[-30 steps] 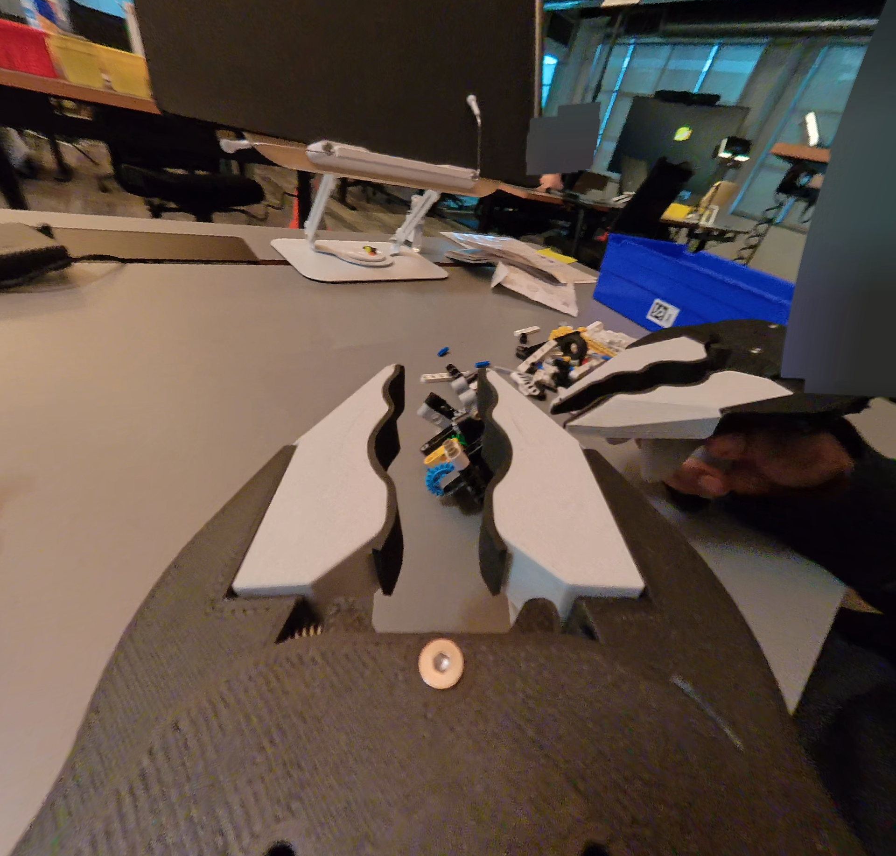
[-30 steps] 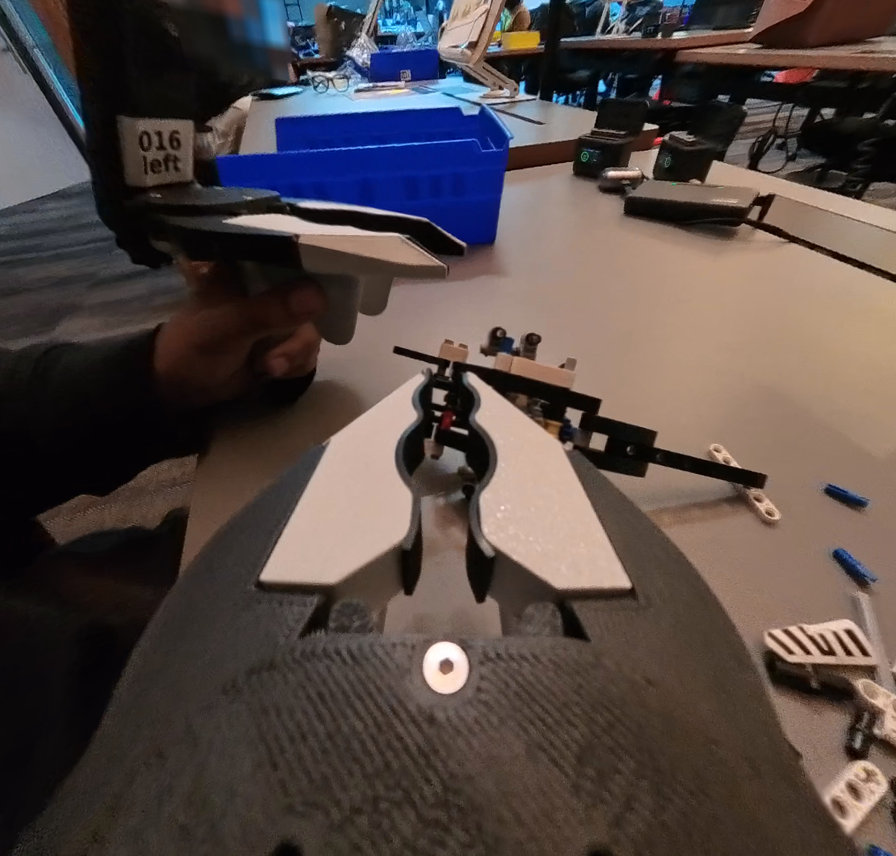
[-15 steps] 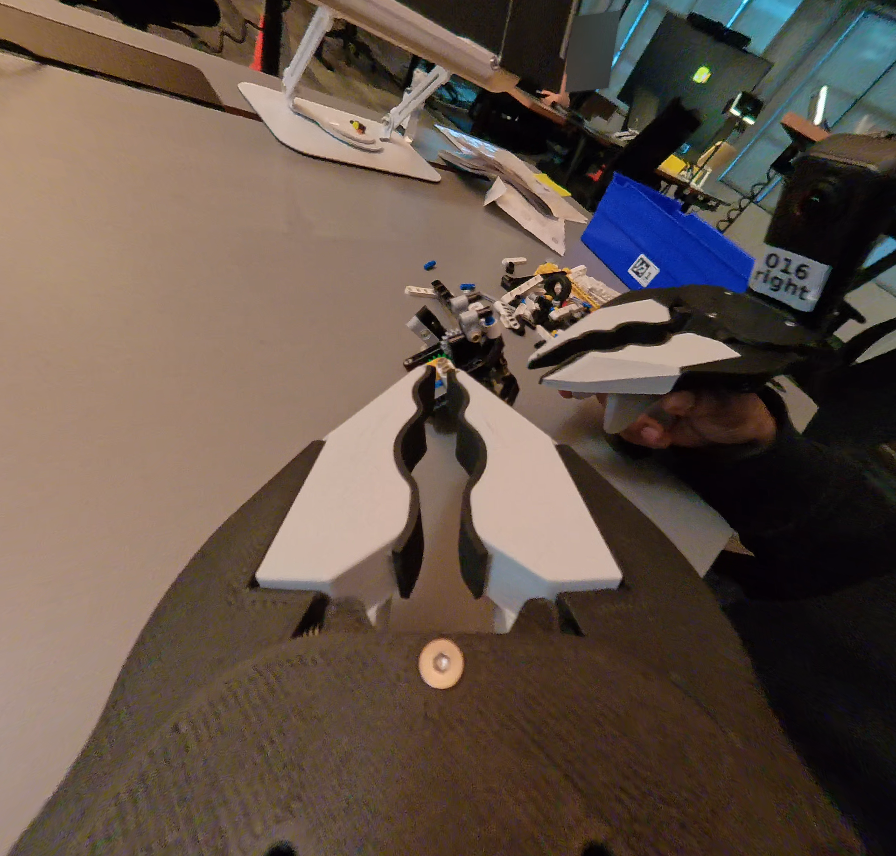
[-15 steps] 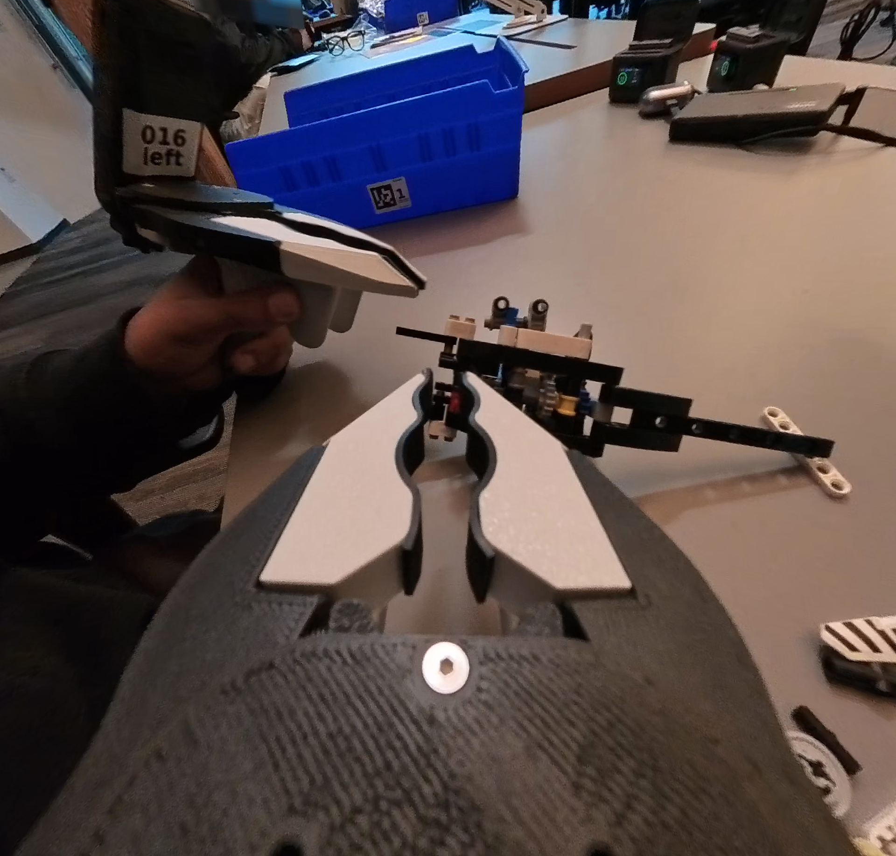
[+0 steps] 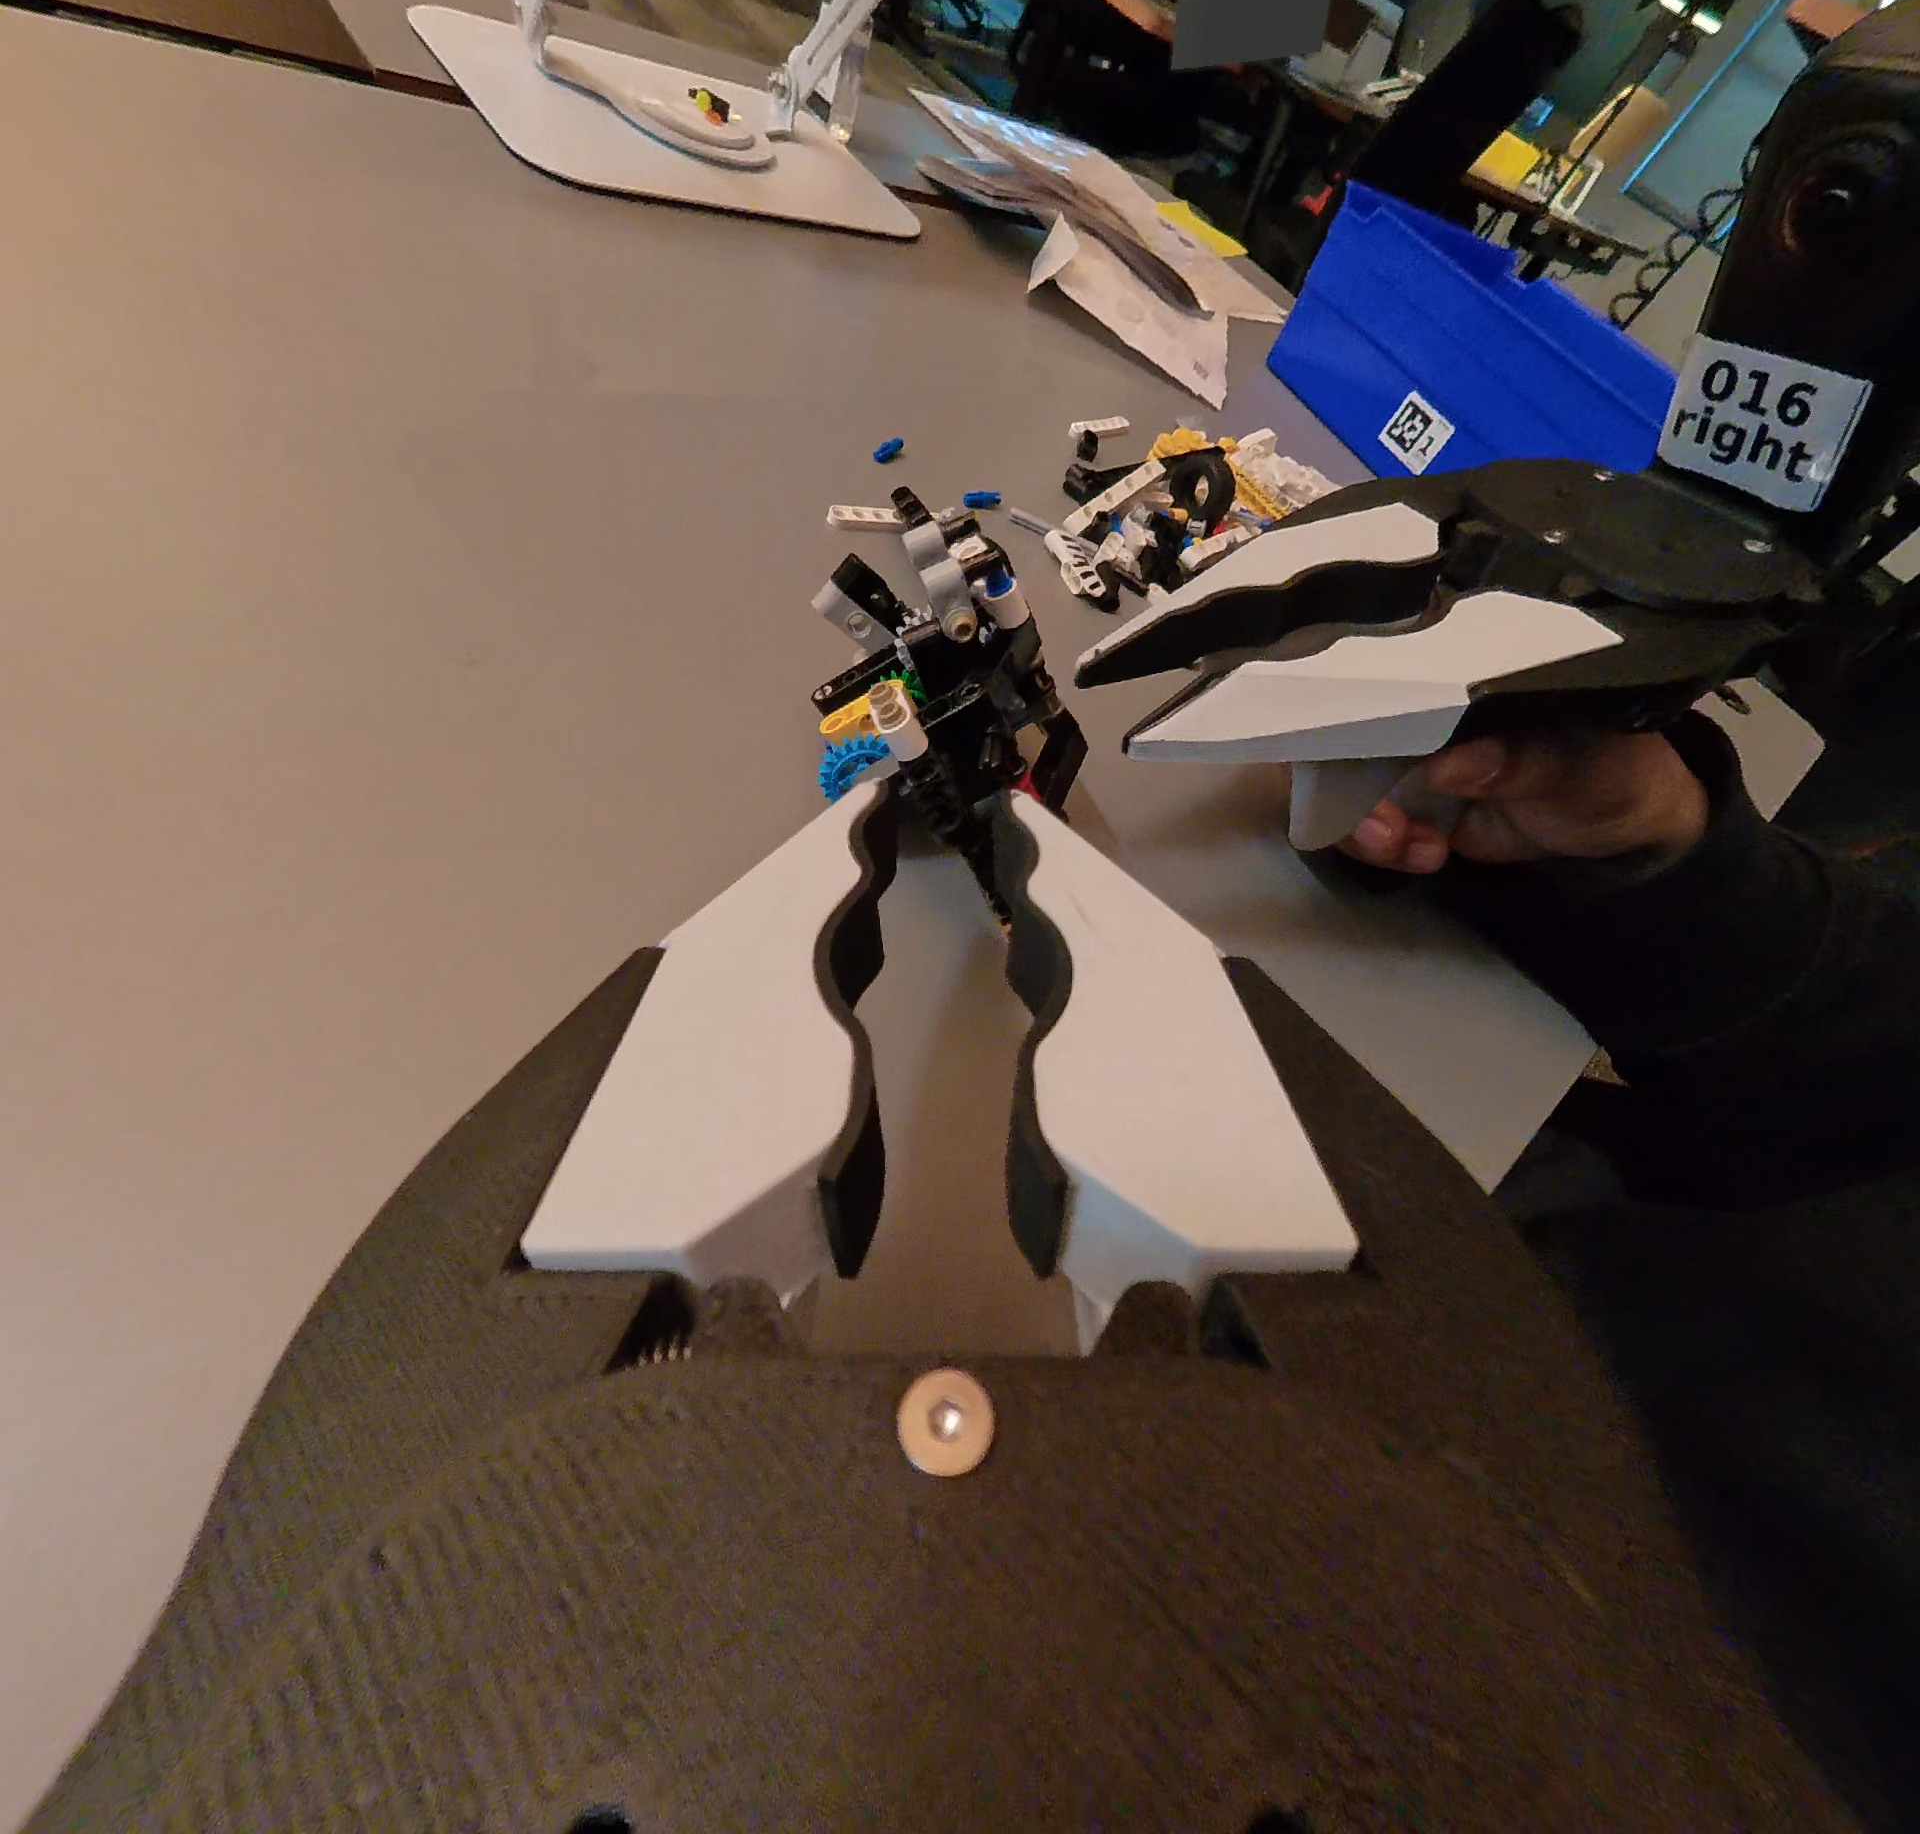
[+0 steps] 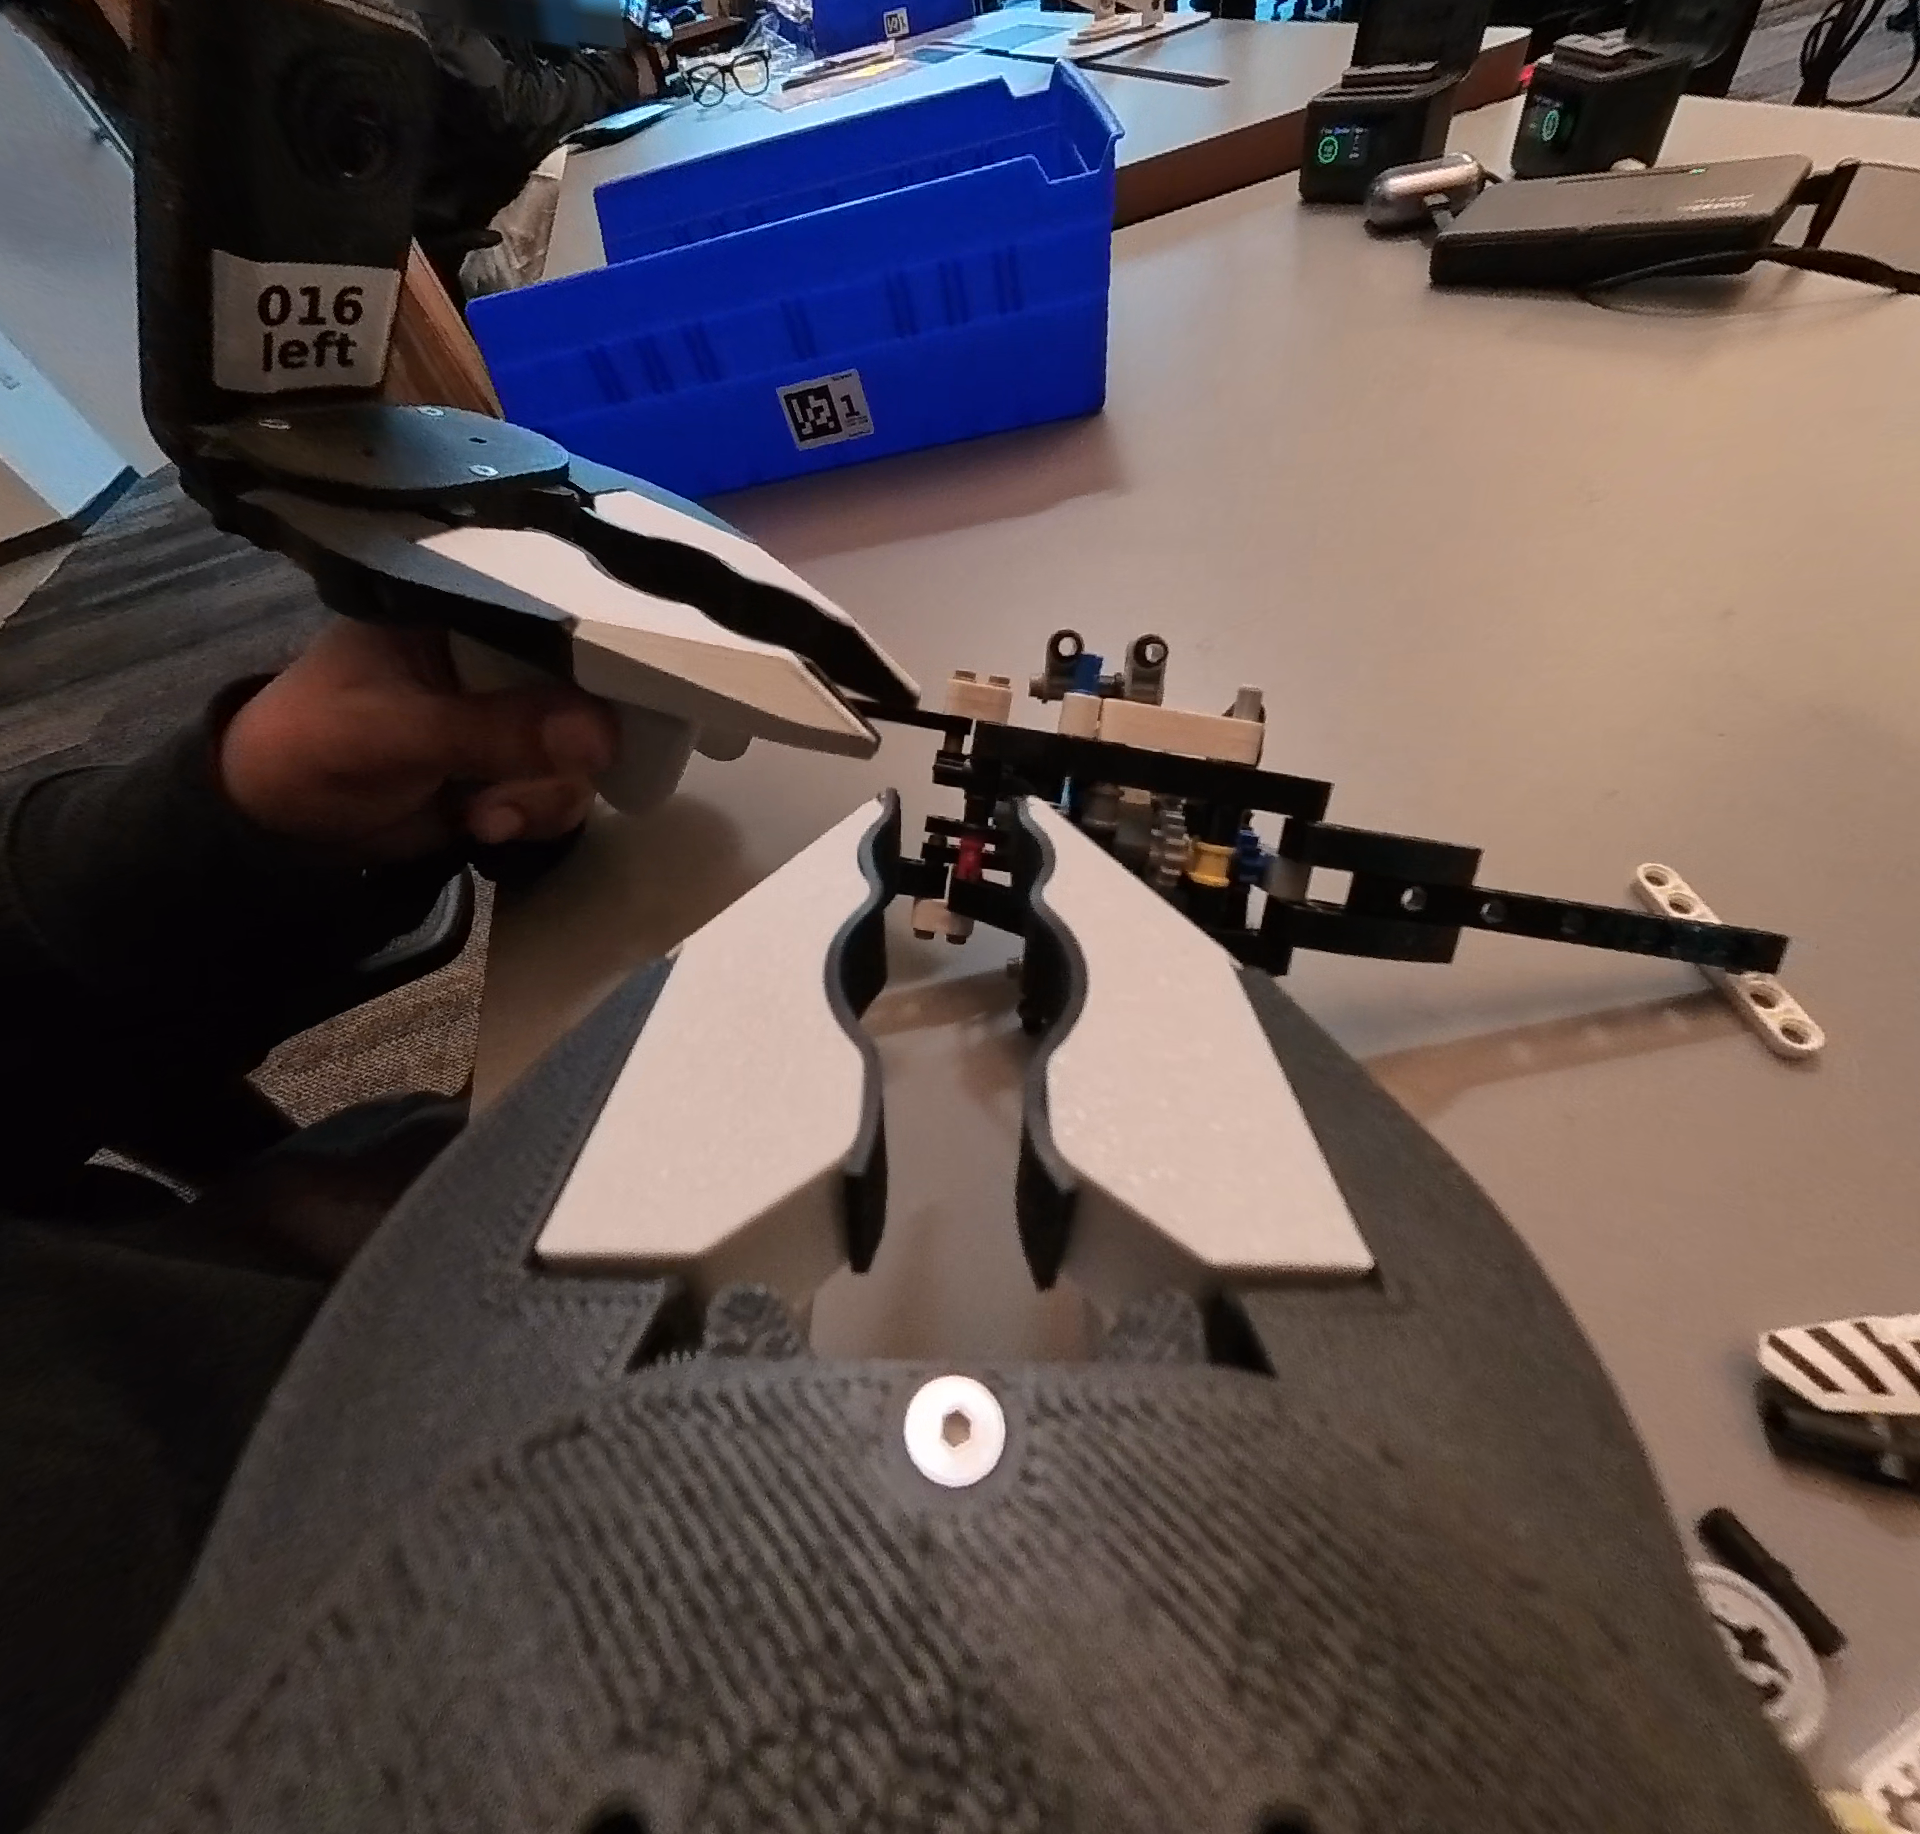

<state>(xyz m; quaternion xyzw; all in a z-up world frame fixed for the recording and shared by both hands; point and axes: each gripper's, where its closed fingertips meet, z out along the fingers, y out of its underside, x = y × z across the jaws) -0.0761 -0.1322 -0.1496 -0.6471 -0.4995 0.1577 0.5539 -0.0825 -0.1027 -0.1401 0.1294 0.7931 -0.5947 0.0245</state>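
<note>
A small brick-and-beam model, mostly black with white bricks, coloured gears and a long black beam, is on the grey table. It also shows in the right wrist view. My left gripper is closed on the thin black beam at the model's near end. The right wrist view shows its tips clamped around that beam. My right gripper is open. Its fingers are spread on either side of the model's black and red end part. In the left wrist view it sits just right of the model.
A blue bin stands behind the model. A pile of loose parts lies beyond it. A white beam and a striped part lie to the right. A white stand, papers and black devices are farther back. Left and right tips are no more than a few centimetres apart.
Half a second ago my left gripper was shut on air just above the beam's end. It has since moved forward and closed around the beam. My right gripper's fingers have spread off the model.
</note>
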